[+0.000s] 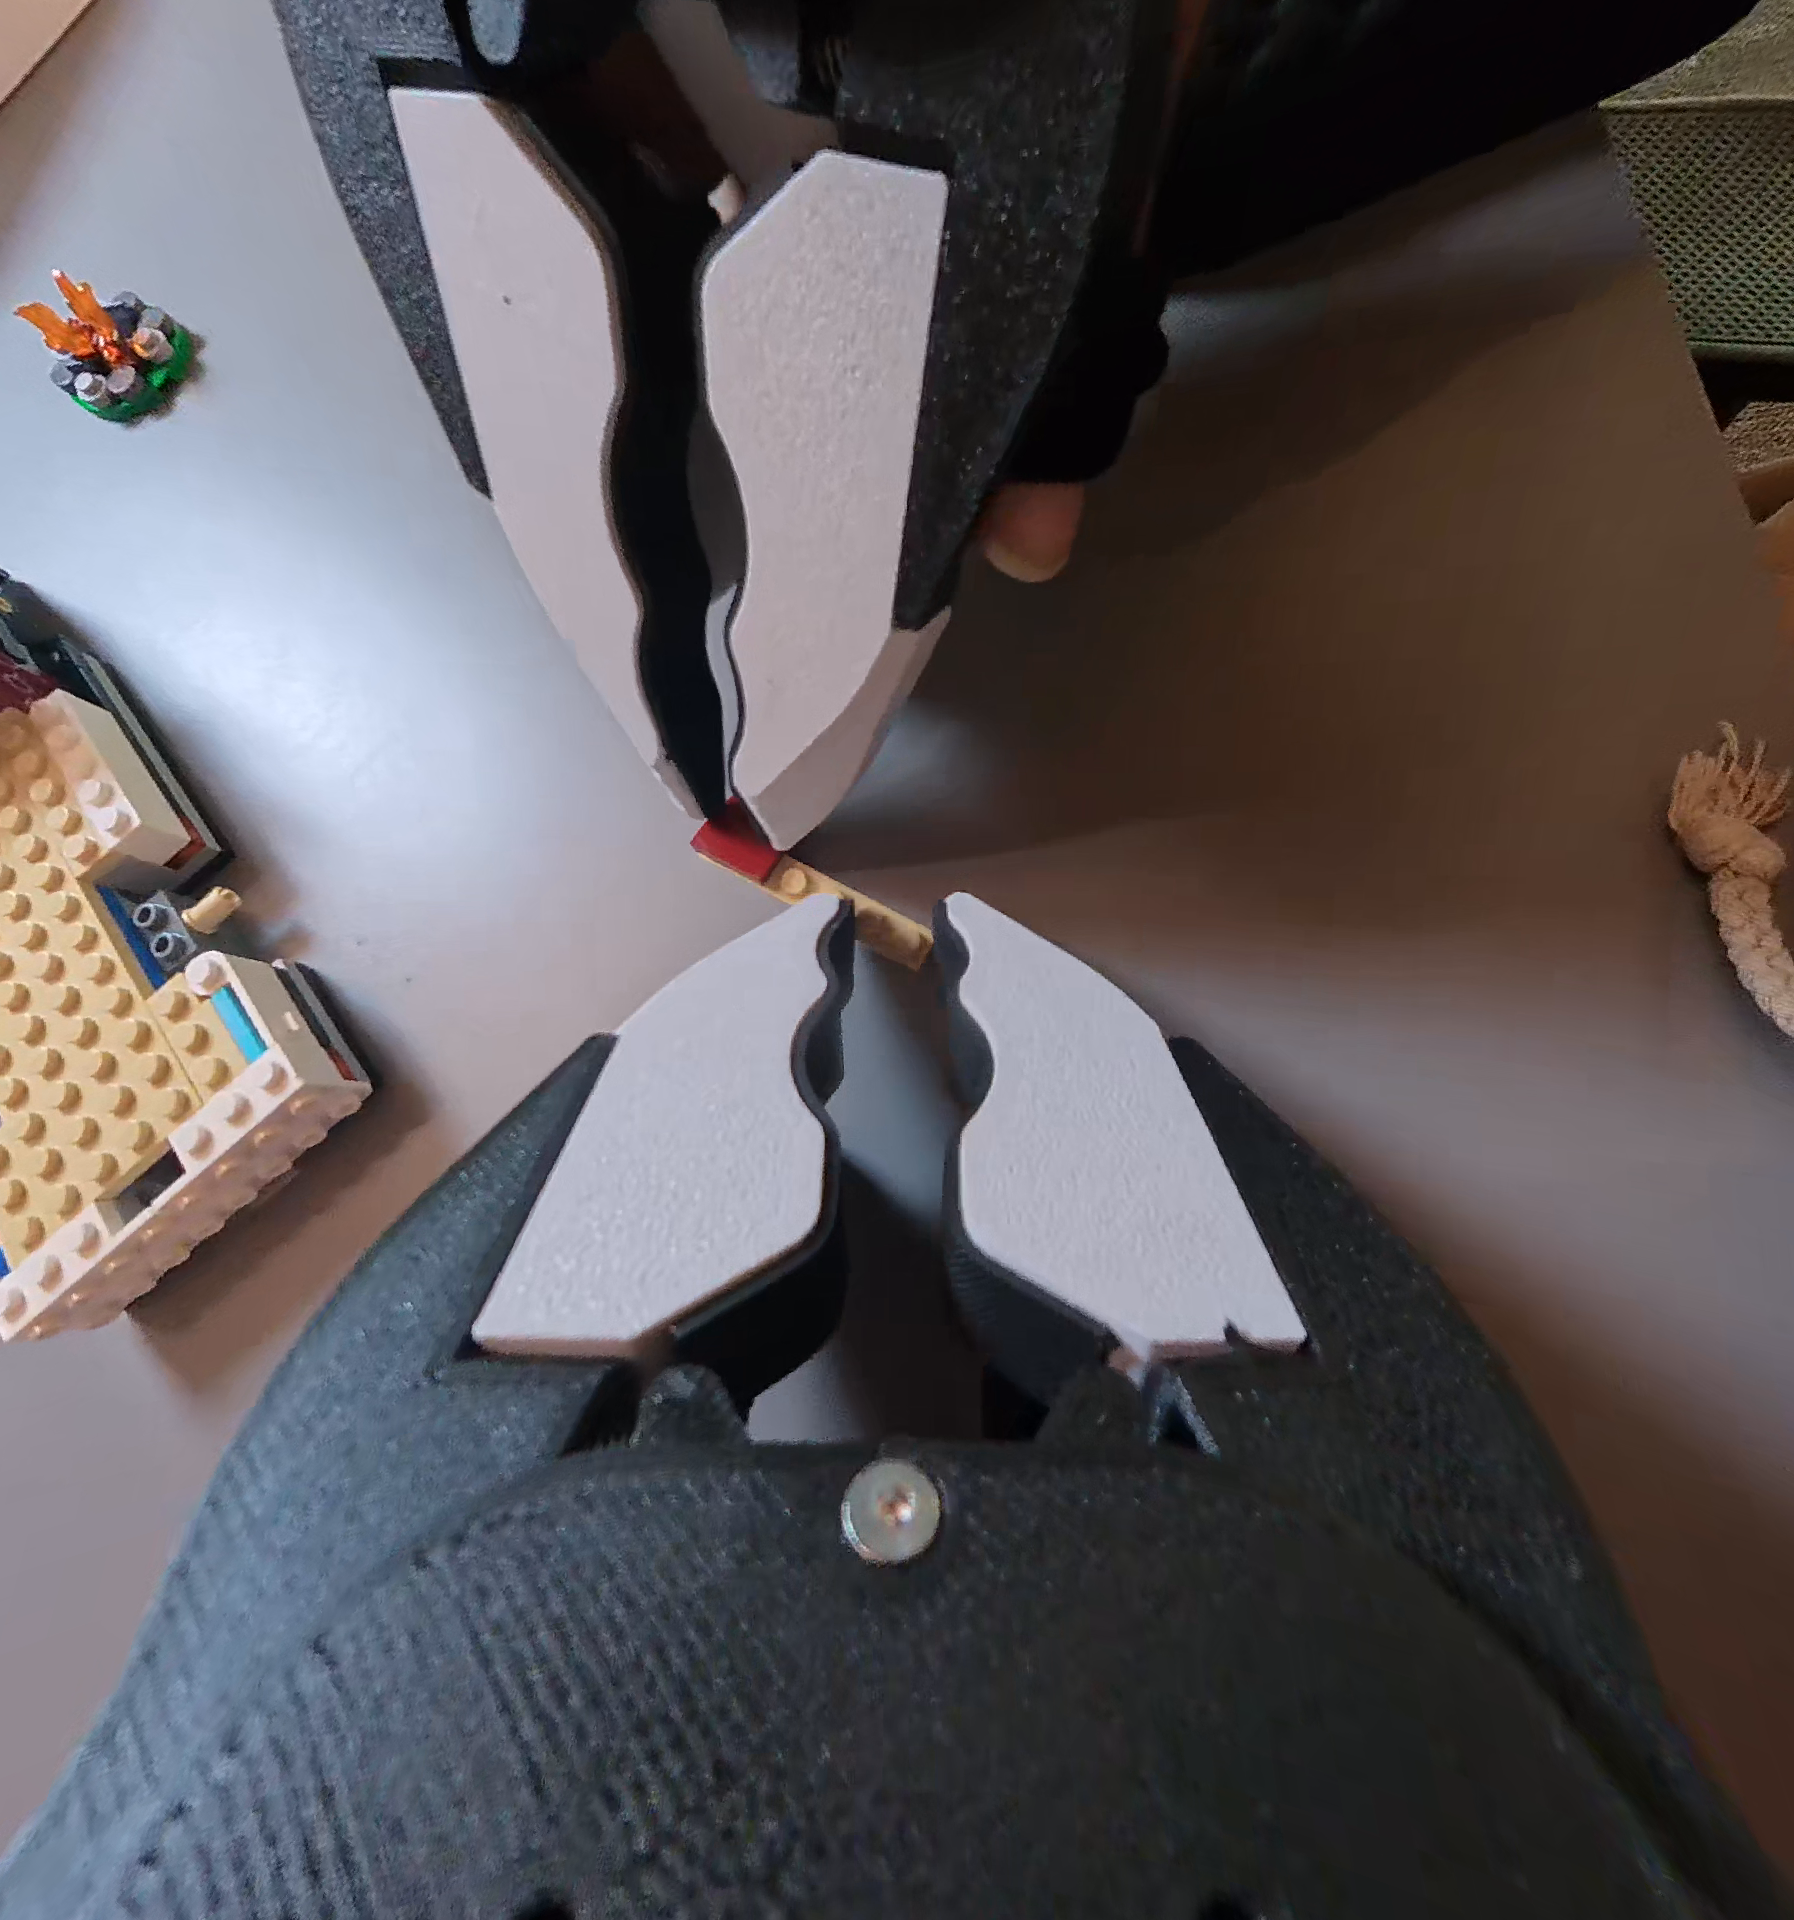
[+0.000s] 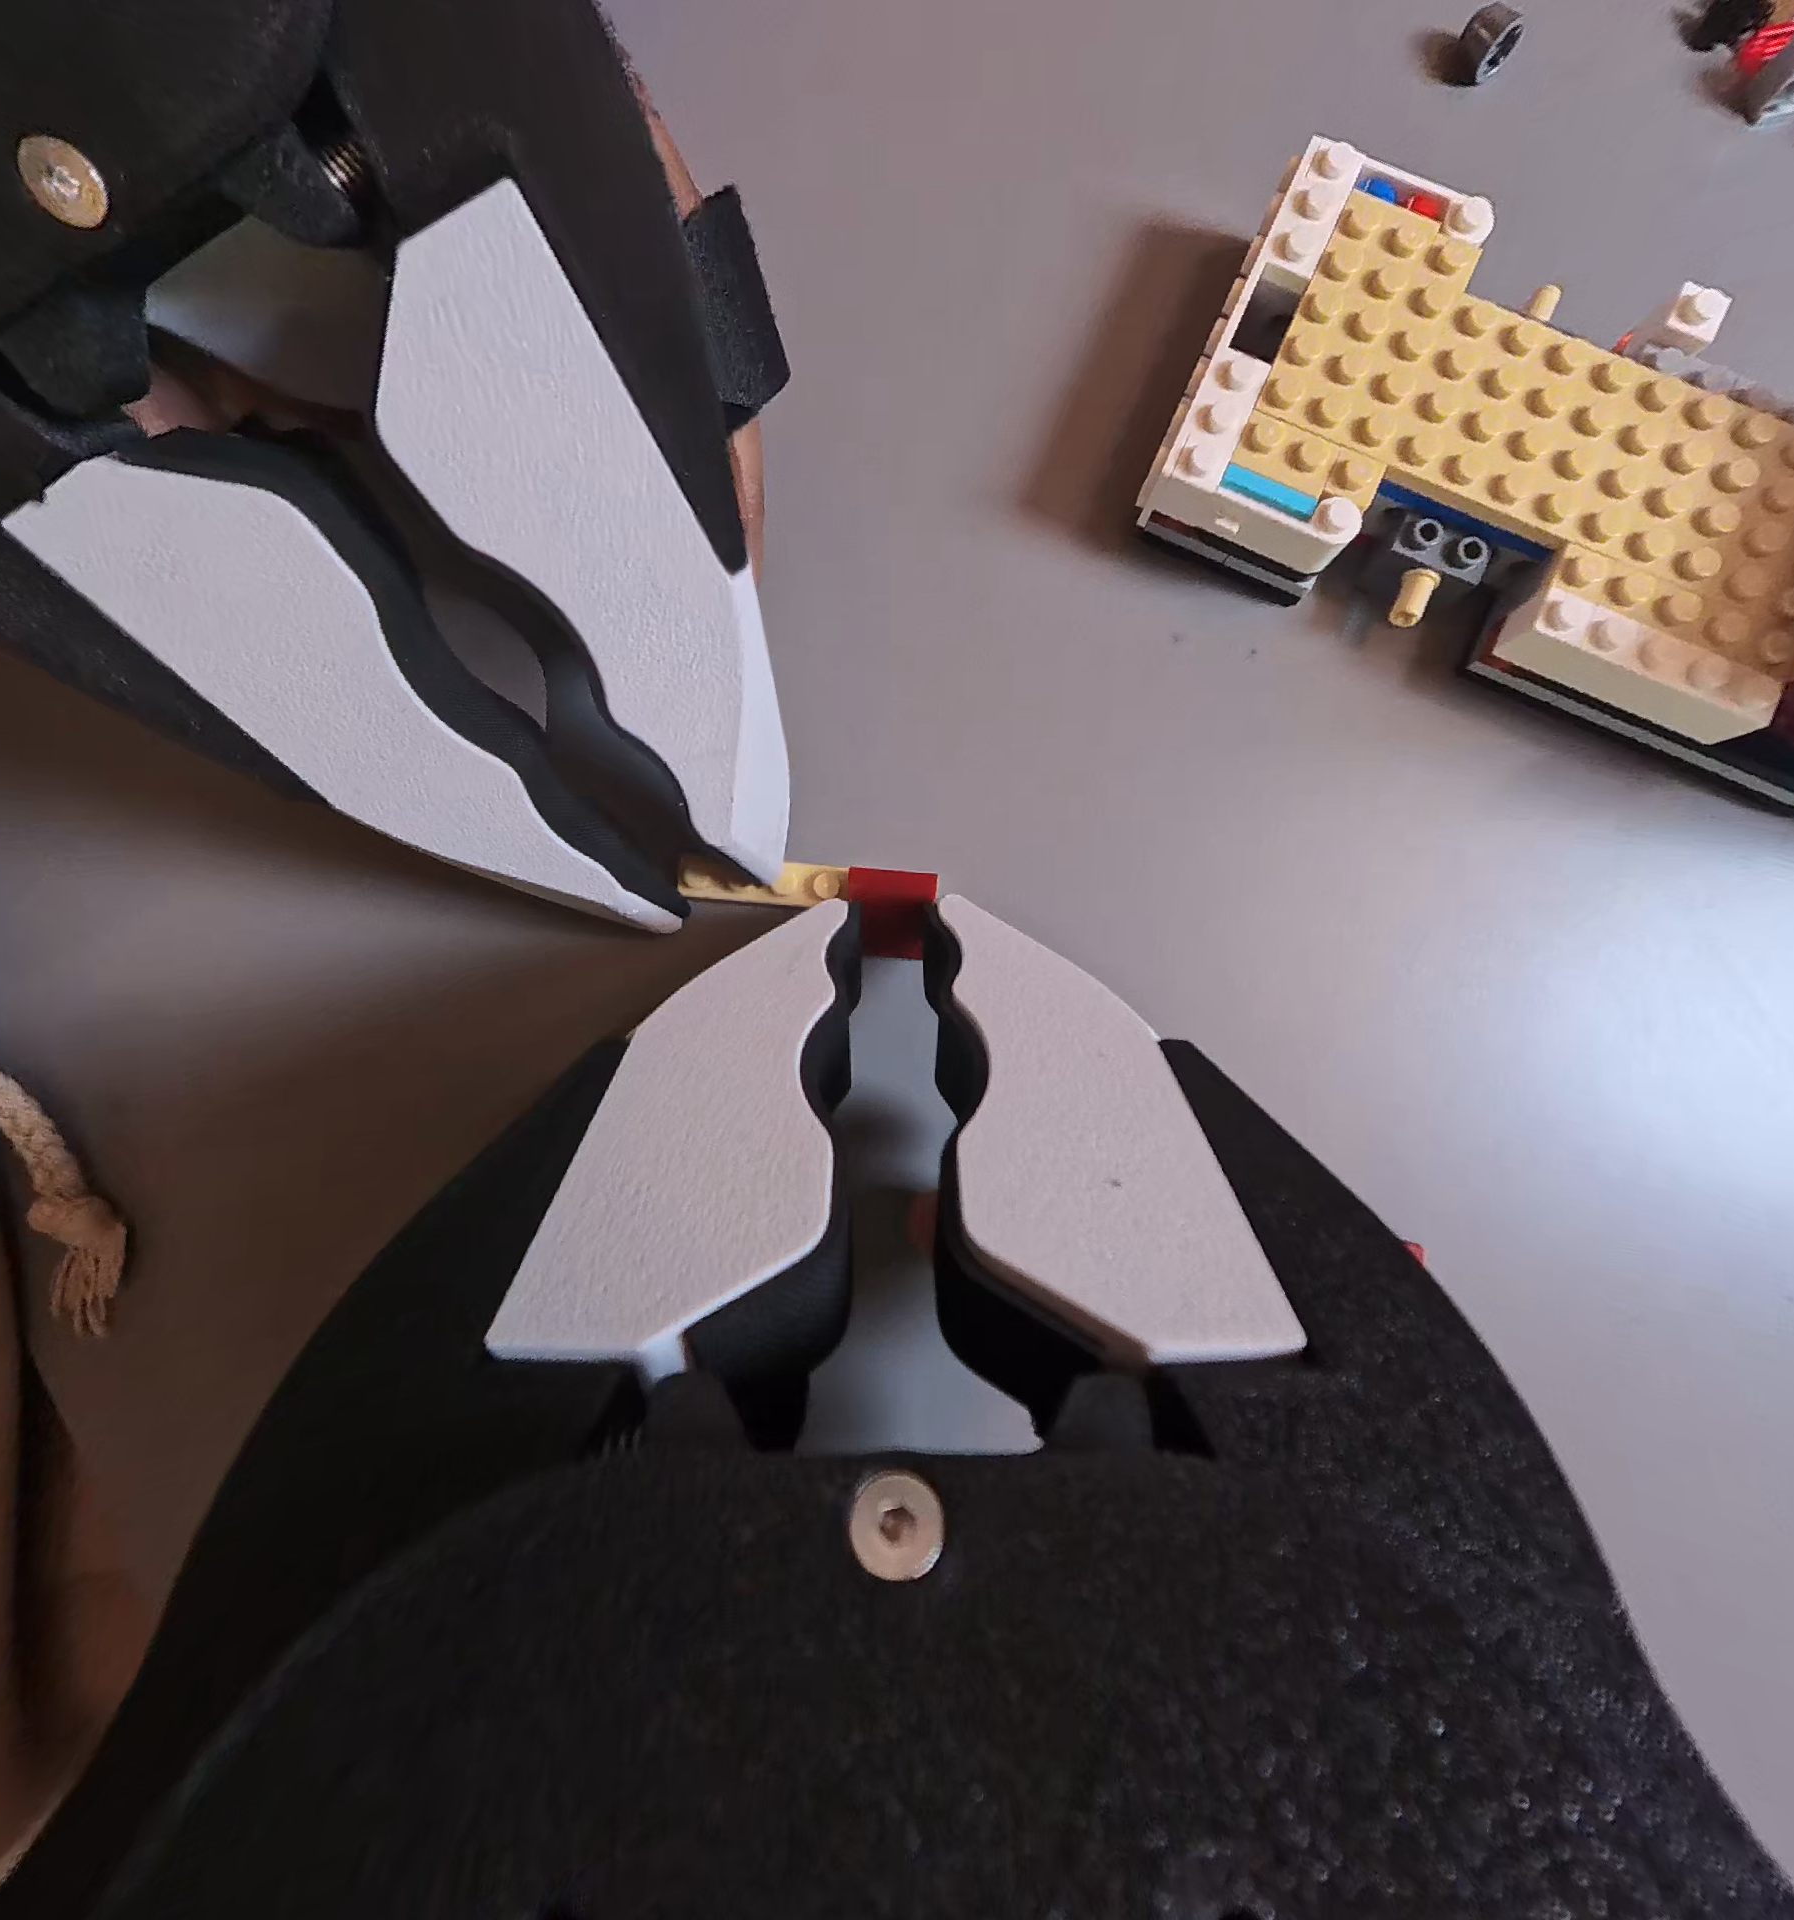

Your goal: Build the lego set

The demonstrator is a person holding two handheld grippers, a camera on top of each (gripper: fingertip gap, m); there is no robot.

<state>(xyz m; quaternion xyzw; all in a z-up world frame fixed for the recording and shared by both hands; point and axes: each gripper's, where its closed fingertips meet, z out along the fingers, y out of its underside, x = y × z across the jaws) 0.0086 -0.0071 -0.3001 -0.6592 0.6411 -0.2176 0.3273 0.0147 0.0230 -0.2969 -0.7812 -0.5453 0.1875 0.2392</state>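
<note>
A thin tan studded plate (image 1: pixel 805 883) with a small red brick (image 1: pixel 732 844) on one end hangs just above the grey table (image 1: pixel 1340 1091). My left gripper (image 1: pixel 893 920) is shut on the tan plate's bare end. My right gripper (image 1: pixel 732 816) comes in from the top and is shut on the red brick. In the right wrist view, my right gripper (image 2: pixel 891 914) pinches the red brick (image 2: pixel 893 888). There the left gripper (image 2: pixel 711 883) pinches the tan plate (image 2: pixel 810 883) from the upper left.
A tan and white brick building (image 1: pixel 62 997) lies at the left, also shown in the right wrist view (image 2: pixel 1495 416). A small campfire model (image 1: pixel 114 348) stands far left. A rope end (image 1: pixel 1745 883) and a mesh box (image 1: pixel 1745 208) are at the right. Loose pieces (image 2: pixel 1786 73) lie far off. My left and right fingertips are right by each other. My right gripper's tips are some 20 cm from the small campfire model (image 1: pixel 114 348).
</note>
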